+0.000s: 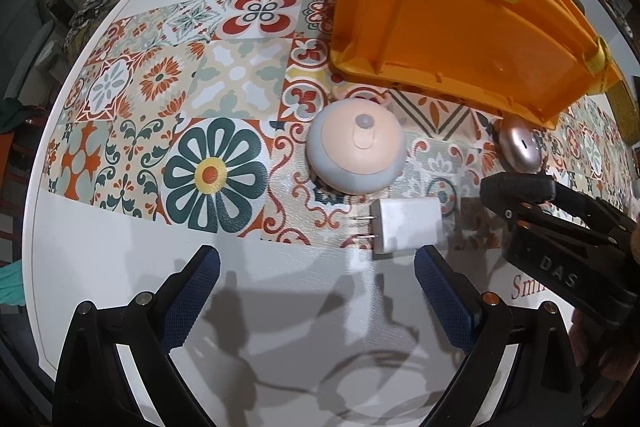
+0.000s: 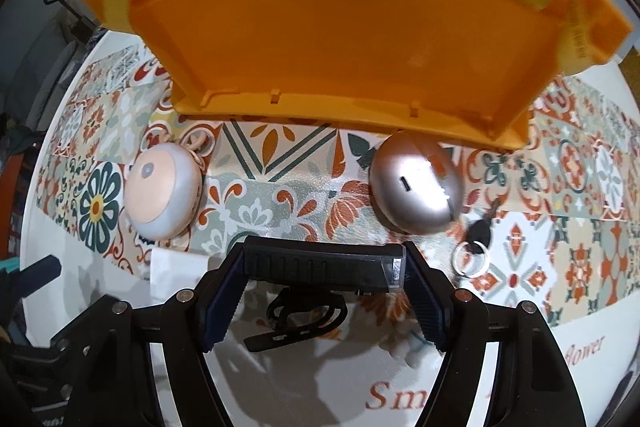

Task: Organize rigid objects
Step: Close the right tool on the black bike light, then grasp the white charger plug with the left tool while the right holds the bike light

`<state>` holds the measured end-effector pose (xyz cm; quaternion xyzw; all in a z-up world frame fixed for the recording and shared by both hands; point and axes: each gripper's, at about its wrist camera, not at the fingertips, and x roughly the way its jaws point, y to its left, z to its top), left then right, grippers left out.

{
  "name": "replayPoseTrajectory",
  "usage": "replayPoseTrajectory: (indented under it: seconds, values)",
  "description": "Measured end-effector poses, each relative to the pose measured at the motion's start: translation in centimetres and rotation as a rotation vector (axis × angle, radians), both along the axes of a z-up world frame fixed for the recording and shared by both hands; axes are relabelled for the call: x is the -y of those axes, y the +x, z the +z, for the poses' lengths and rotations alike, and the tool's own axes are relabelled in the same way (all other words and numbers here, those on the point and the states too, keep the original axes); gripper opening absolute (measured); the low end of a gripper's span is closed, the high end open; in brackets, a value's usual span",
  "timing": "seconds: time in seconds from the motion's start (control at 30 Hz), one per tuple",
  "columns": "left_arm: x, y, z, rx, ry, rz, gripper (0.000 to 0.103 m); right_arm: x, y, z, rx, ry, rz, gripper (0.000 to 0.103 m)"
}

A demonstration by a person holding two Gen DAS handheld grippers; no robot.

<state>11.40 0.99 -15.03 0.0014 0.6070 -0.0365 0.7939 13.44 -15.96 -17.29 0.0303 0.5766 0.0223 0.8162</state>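
A black bar pinched over a bright patterned table.

The white table (image 1: pixel 100 267) has a mat (image 1: pixel 160 87) with orange and green flowers on it. The right gripper (image 2: pixel 324 291) points down and pinches a black bar (image 2: pixel 320 267) by its two ends; another black part hangs under it, too dark to make out. The left gripper (image 1: pixel 316 291) points down too, its jaws spread wide with nothing in them. Just past it lies a white plug (image 1: pixel 408 227), then a round peach and grey thing (image 1: pixel 354 151). A shiny silver egg (image 2: pixel 416 183) sits near a key ring (image 2: pixel 472 259). Farthest is an orange basket (image 2: pixel 340 27), its top cut off. The room behind is dark and blurry.
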Motion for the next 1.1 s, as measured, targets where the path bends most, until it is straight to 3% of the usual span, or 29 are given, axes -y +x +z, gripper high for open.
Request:
replayPoseTrajectory:
  seconds: [0.3, 0.63, 1.1]
  values:
    - [1.6, -0.6, -0.2, 0.010, -0.005, -0.028, 0.099, 2.2, -2.7, 3.0, 0.049, -0.031, -0.024, 0.074]
    - [4.2, -0.2, -1.2, 0.032, -0.023, -0.056, 0.097, 4.7, -4.4, 2.8, 0.029, -0.070, -0.062, 0.074]
    - [5.7, 2.0, -4.4, -0.022, -0.030, -0.033, 0.073, 5.2, -4.2, 2.1, 0.010, -0.085, -0.063, 0.074]
